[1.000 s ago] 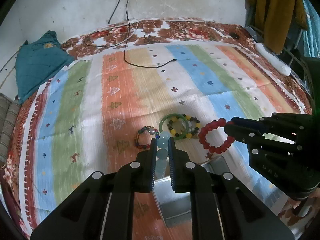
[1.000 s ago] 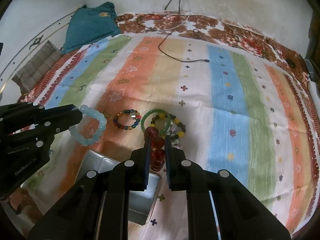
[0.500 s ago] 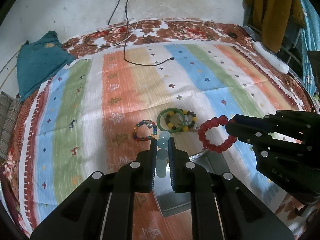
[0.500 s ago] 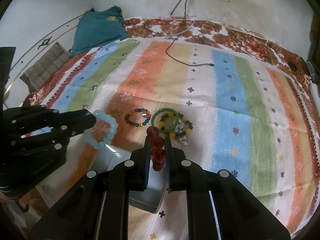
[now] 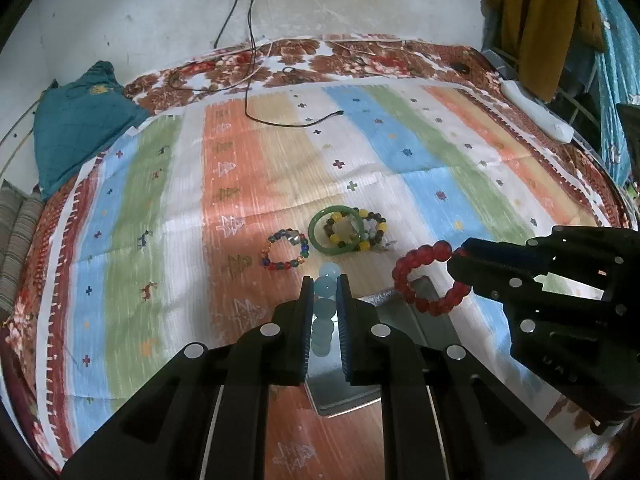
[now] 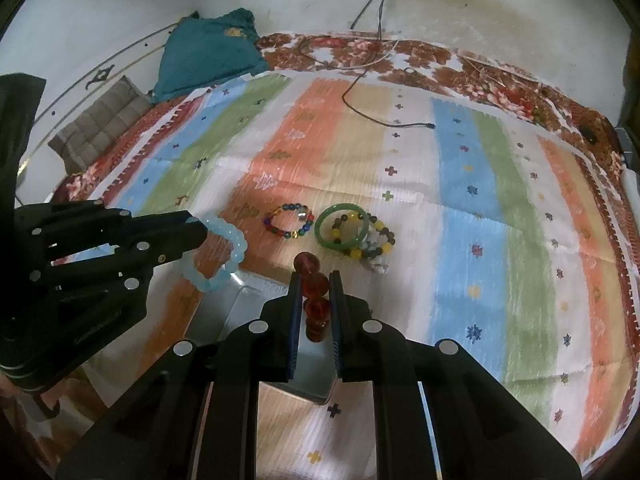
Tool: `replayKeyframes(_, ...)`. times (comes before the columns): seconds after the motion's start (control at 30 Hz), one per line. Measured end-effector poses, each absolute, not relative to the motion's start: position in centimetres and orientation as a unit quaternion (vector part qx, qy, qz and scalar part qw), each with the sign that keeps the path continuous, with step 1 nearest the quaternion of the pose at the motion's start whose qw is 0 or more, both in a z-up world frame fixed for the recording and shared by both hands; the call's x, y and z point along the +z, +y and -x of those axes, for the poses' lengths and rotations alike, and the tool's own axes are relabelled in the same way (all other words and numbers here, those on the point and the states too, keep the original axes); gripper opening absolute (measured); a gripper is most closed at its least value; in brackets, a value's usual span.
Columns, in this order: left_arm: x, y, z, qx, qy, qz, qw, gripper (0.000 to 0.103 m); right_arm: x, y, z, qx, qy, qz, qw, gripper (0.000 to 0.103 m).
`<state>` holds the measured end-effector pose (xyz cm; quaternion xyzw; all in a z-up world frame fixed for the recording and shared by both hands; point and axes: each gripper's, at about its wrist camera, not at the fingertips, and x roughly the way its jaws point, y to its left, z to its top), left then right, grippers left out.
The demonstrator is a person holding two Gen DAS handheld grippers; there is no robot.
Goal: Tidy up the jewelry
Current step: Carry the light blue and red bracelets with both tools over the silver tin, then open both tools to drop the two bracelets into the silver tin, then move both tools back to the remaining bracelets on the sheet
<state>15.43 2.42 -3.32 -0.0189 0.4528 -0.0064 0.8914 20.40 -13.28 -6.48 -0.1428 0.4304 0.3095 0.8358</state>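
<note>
My left gripper (image 5: pixel 325 286) is shut on a pale blue bead bracelet (image 5: pixel 325 304), which shows as a full ring (image 6: pixel 218 254) in the right wrist view. My right gripper (image 6: pixel 315 280) is shut on a red bead bracelet (image 6: pixel 314 296); from the left wrist it hangs as a ring (image 5: pixel 424 280). Both bracelets hang over a shiny metal tin (image 5: pixel 412 340) on the striped cloth. Beyond the tin lie a multicolour bead bracelet (image 5: pixel 286 251), a green bangle (image 5: pixel 338 230) and a yellow-and-dark bead bracelet (image 5: pixel 370 230).
The striped cloth (image 5: pixel 420 168) covers a floral bedspread (image 5: pixel 360 60). A black cable (image 5: pixel 280 120) trails from the wall onto the cloth. A teal garment (image 5: pixel 76 120) lies at the left, a white power strip (image 5: pixel 536 112) at the right edge.
Both grippers have drifted back from the loose jewelry with their bracelets still held. The tin now shows more between and beneath them.
</note>
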Motion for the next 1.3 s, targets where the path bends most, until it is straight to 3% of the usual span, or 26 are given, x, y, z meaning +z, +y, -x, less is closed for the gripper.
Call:
replayKeyframes(0.27,-3.9,2.5,-14.6,-0.003,0.465,0.029,0.885,0.013,-6.7,-13.8,-19.9,0.301,0.431,0.135,0.84,0.016)
replayKeyframes(0.33,-3.9,2.6,-14.3,0.007,0.463,0.026,0.886,0.017,-6.6,-14.2,-20.2,0.297,0.432,0.126,0.842,0.026)
replayKeyframes(0.57,-4.2,3.8,-14.6,0.025,0.468,0.043,0.882,0.031,-7.3,-14.8,-21.5,0.275,0.452,0.114,0.841,0.029)
replayKeyframes(0.8,-4.4,4.9,-15.1,0.039,0.471,0.053,0.88,0.05,-7.6,-15.0,-22.7,0.266,0.462,0.105,0.839,0.041)
replayKeyframes(1.3,-6.1,5.9,-18.3,0.064,0.495,0.044,0.865,0.06,-8.4,-14.5,-25.5,0.246,0.478,0.11,0.836,0.054)
